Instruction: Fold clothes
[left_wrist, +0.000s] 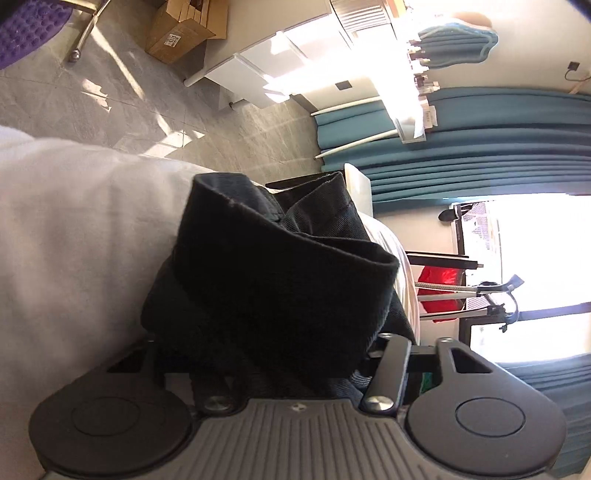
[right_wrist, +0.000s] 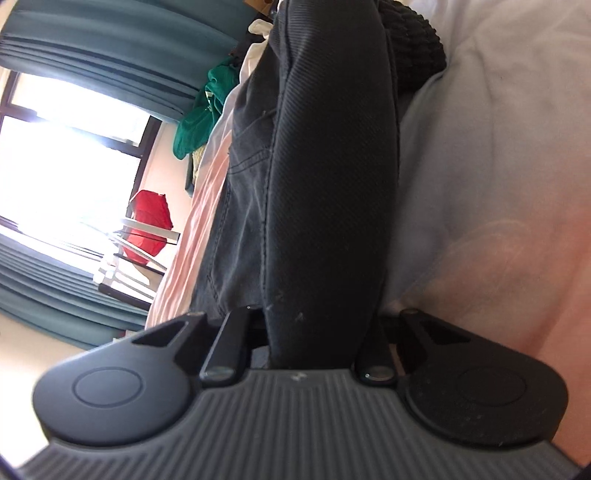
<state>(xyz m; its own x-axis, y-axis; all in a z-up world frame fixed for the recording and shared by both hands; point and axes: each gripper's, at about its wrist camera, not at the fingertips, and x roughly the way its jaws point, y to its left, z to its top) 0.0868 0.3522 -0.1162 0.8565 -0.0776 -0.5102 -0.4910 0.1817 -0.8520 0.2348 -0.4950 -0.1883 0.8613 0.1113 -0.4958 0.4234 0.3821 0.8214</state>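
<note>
Trousers fill both grippers: left gripper and right gripper each clenched on black cloth, running toward 12 o'clock over the bedsheet.

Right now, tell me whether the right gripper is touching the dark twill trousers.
Touching. The right wrist view shows the right gripper closed on a fold of the dark twill trousers, which fills the space between its fingers.

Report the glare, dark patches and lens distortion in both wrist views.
Left wrist view: the window and the sunlit white table are blown out; the black trousers are nearly detail-less shadow; teal curtains bow with fisheye curvature. Right wrist view: the window is overexposed, the trousers keep visible weave and seams, and the white bedsheet turns soft and pinkish toward the edge.
</note>
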